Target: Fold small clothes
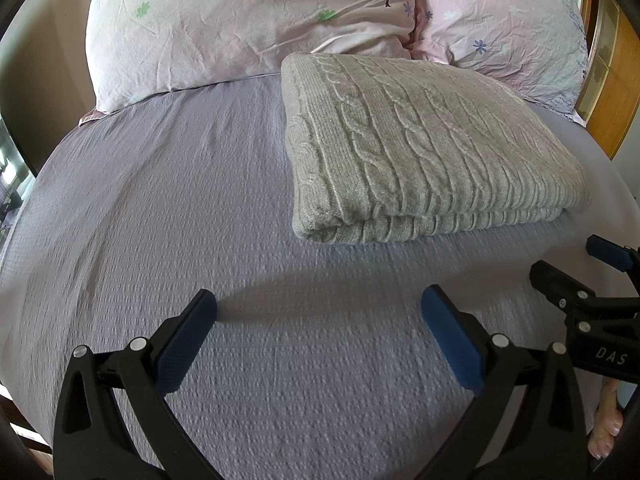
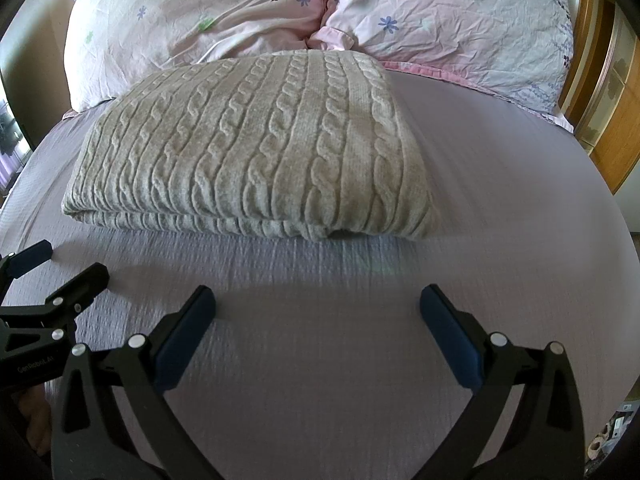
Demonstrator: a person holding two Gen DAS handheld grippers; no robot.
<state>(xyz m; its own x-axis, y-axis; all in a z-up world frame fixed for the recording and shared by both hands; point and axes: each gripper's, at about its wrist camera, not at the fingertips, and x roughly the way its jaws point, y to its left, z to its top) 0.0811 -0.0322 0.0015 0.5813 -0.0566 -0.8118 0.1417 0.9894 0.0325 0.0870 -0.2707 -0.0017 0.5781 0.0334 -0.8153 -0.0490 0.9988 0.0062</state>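
Folded cable-knit sweater (image 1: pixel 432 148) lies on the lilac bedsheet (image 1: pixel 160 240), its far edge against 2 pillows (image 1: pixel 248 20). Left gripper (image 1: pixel 319 312) and right gripper (image 2: pixel 318 312), both spread wide and empty, hover over the sheet near the sweater's front edge.

The bed sheet (image 1: pixel 168 220) looks smeary and blurred near the left tongs (image 1: pixel 319 312). The top edge cuts off both pillows (image 2: pixel 192 12). The wooden cabinet (image 2: pixel 612 120) is cut off at the side. Small things on the floor (image 2: pixel 600 444) are too tiny to tell.
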